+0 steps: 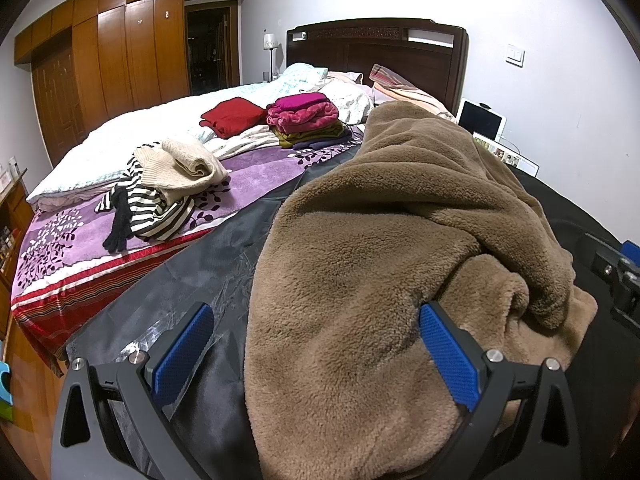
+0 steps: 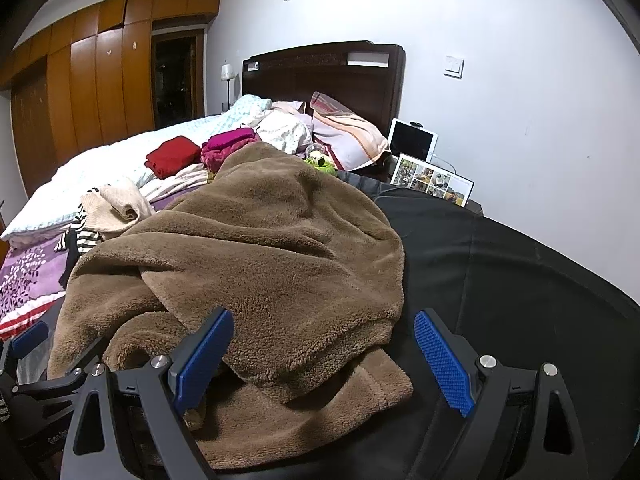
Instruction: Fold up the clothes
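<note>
A brown fleece garment lies crumpled on a dark sheet spread over the near end of the bed. My left gripper is open, its blue pads straddling the garment's near left edge. In the right wrist view the same garment lies folded over itself. My right gripper is open around its near right corner. The left gripper's blue tip shows at that view's left edge, and the right gripper's body at the left wrist view's right edge.
A pile of cream and striped clothes lies on the purple bedspread. A folded red garment and a stack of folded clothes sit further back. Pillows, a tablet and a photo frame are by the headboard.
</note>
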`<control>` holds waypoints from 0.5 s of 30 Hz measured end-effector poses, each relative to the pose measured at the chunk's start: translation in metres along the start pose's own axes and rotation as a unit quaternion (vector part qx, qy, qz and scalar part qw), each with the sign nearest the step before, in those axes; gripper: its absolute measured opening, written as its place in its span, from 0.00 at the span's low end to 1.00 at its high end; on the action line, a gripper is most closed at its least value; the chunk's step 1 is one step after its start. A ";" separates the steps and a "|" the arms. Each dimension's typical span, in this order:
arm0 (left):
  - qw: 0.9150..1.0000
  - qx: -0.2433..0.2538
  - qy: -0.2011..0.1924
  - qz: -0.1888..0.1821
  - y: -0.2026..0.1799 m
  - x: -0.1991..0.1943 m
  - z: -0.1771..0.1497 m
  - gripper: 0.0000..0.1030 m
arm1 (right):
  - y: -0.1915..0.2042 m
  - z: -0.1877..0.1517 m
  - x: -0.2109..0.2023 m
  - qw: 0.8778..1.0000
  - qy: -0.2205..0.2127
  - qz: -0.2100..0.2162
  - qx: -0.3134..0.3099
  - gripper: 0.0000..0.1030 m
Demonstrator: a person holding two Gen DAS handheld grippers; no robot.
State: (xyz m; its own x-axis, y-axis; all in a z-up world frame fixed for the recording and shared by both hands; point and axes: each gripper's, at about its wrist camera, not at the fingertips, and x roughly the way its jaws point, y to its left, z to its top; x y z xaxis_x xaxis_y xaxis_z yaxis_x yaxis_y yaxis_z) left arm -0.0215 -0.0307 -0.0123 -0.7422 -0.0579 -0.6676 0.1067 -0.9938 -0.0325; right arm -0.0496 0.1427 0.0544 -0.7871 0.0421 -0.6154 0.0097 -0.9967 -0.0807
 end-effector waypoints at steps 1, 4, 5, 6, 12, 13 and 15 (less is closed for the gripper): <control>1.000 0.000 0.000 0.000 0.000 0.000 0.000 0.99 | 0.000 0.000 0.000 1.000 0.000 0.000 0.000 0.91; 1.000 0.000 0.000 0.000 0.000 0.000 0.000 0.99 | 0.000 0.000 0.001 1.000 0.001 0.000 0.001 0.91; 1.000 0.000 0.000 0.000 0.000 0.000 0.000 0.99 | 0.000 0.000 0.001 1.000 0.002 0.000 0.000 0.91; 1.000 0.000 0.000 0.000 0.000 0.000 0.000 0.99 | 0.000 0.000 0.001 1.000 0.002 -0.001 0.001 0.91; 1.000 -0.001 0.000 -0.001 0.000 0.000 0.000 0.99 | 0.000 -0.001 0.001 1.000 0.002 -0.001 0.000 0.91; 1.000 -0.001 0.000 -0.001 0.000 0.000 0.000 0.99 | 0.000 -0.001 0.001 1.000 0.003 -0.001 0.000 0.91; 1.000 -0.001 0.000 -0.001 0.001 0.001 0.000 0.99 | 0.000 -0.001 0.001 1.000 0.003 -0.002 0.001 0.91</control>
State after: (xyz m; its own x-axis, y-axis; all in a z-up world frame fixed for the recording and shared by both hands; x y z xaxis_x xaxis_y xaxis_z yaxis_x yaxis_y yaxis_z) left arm -0.0219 -0.0314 -0.0129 -0.7420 -0.0560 -0.6680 0.1070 -0.9936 -0.0356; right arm -0.0502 0.1431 0.0530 -0.7835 0.0457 -0.6197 0.0057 -0.9967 -0.0807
